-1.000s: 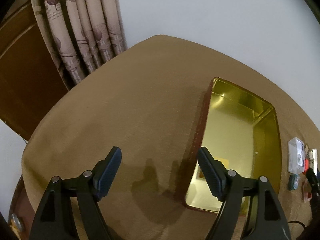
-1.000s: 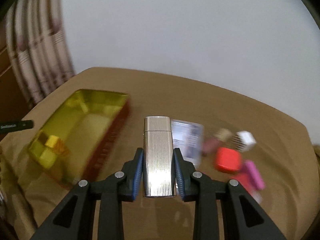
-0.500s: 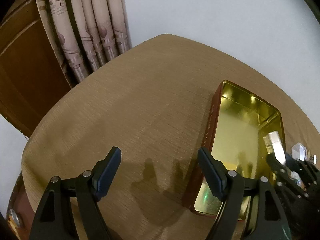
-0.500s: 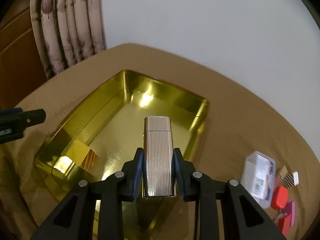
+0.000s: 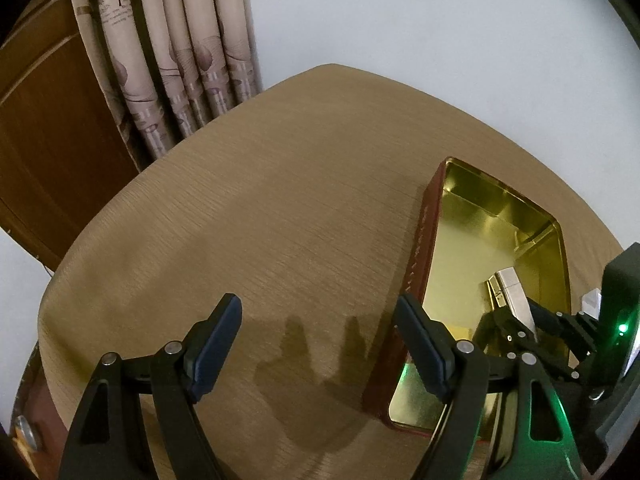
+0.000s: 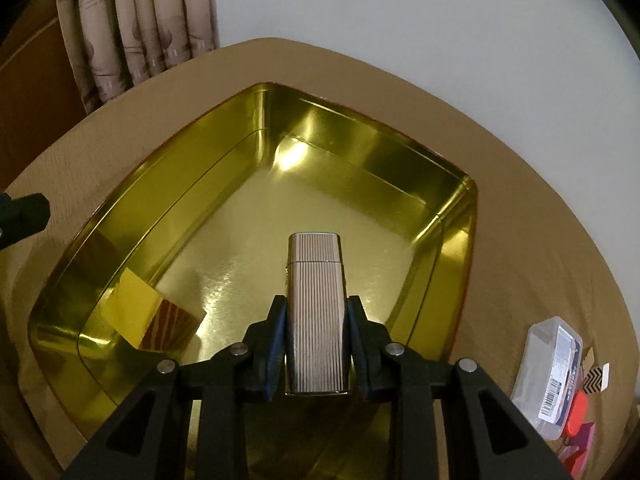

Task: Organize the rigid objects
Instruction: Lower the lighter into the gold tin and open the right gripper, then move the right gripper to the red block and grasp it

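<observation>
My right gripper (image 6: 316, 344) is shut on a ribbed silver lighter (image 6: 316, 304) and holds it over the inside of a gold tin box (image 6: 360, 136). A small brown-and-gold block (image 6: 170, 326) lies in the box's near left corner. In the left wrist view the box (image 5: 428, 248) sits at the right, with the right gripper (image 5: 516, 316) and the lighter (image 5: 514, 292) above it. My left gripper (image 5: 320, 340) is open and empty over the bare tablecloth left of the box.
A clear plastic case (image 6: 552, 376), a red piece (image 6: 576, 414) and pink pieces (image 6: 582, 440) lie on the tan tablecloth (image 5: 260, 200) right of the box. Curtains (image 5: 176, 48) and a wooden door (image 5: 44, 128) stand behind the table's far left.
My right gripper has carried the lighter left from the small items to above the box and lower into it. My left gripper has stayed open, shifting slightly.
</observation>
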### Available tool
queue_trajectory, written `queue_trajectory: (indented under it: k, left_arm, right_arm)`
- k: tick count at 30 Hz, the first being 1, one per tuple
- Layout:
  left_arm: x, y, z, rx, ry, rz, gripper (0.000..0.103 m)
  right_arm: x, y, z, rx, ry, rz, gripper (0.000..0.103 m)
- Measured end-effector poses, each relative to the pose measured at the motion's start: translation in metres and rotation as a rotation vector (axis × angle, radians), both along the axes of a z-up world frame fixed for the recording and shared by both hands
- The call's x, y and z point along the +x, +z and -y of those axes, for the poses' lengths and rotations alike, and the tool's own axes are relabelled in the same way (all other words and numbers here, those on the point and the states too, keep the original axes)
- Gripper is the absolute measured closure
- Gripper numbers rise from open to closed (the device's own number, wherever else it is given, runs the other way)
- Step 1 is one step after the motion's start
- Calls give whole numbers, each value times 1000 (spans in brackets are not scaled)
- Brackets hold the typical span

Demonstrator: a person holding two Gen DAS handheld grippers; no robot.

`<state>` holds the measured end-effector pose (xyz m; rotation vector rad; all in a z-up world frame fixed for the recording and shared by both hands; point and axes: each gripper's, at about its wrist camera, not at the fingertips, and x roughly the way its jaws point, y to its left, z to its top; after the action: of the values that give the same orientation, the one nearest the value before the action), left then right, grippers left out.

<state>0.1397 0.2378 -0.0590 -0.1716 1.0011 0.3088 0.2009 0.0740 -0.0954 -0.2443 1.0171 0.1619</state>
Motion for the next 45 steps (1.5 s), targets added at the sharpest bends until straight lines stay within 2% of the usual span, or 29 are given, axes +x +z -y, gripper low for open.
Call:
queue_trajectory:
  k: [12, 23, 29, 36, 40, 45]
  left_arm:
    - [0, -2, 0, -7, -15, -1, 26]
    - [1, -2, 5, 9, -34, 2, 26]
    - [-1, -1, 9, 27, -42, 6, 26]
    - [-2, 0, 11, 23, -48, 3, 26]
    - [-3, 0, 14, 38, -60, 4, 26]
    - [-5, 0, 23, 63, -89, 8, 26]
  right_arm:
    - [7, 6, -7, 7, -1, 7, 71]
    - [-23, 50, 8, 113, -4, 98, 67]
    - [-56, 66, 59, 170, -79, 143, 67]
    - [-99, 72, 154, 155, -247, 175, 67]
    - [-122, 71, 206, 118, -336, 180, 67]
    - [-143, 60, 254, 128, -433, 165, 67]
